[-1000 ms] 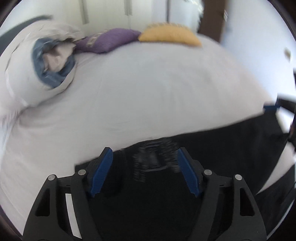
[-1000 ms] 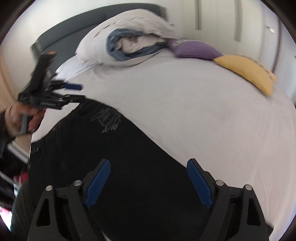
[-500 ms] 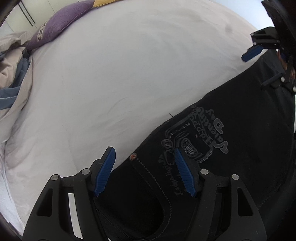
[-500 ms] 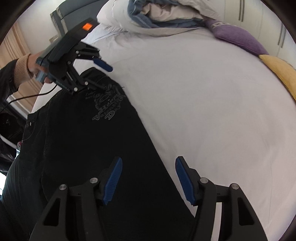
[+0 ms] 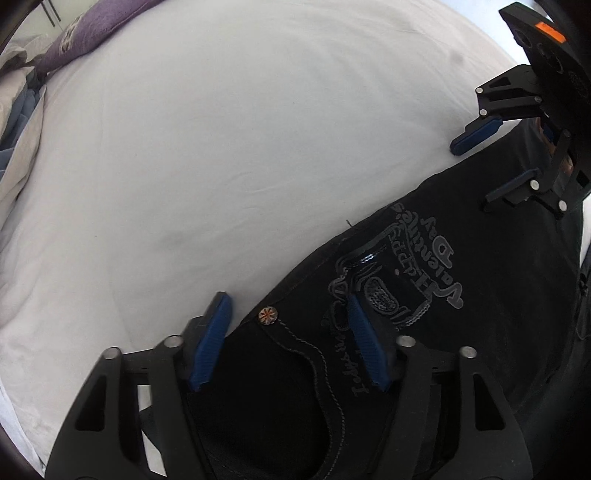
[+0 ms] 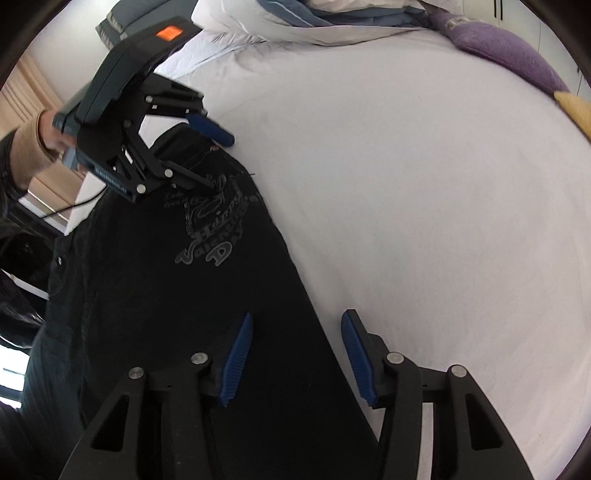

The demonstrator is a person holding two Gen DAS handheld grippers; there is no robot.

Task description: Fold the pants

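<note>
Black pants with a grey printed emblem lie flat on the white bed sheet; they also show in the right wrist view. My left gripper is open, its jaws straddling the pants' far edge near a rivet; it also shows in the right wrist view. My right gripper is open over the same edge further along the leg; it also shows in the left wrist view.
A purple pillow and a yellow pillow lie at the far side of the bed. A bundled white and blue duvet sits by the headboard. White sheet spreads beyond the pants.
Both grippers have dropped lower and closer to the pants' edge, tilting down toward the bed. The right gripper's jaws have narrowed. The pants lie as before.
</note>
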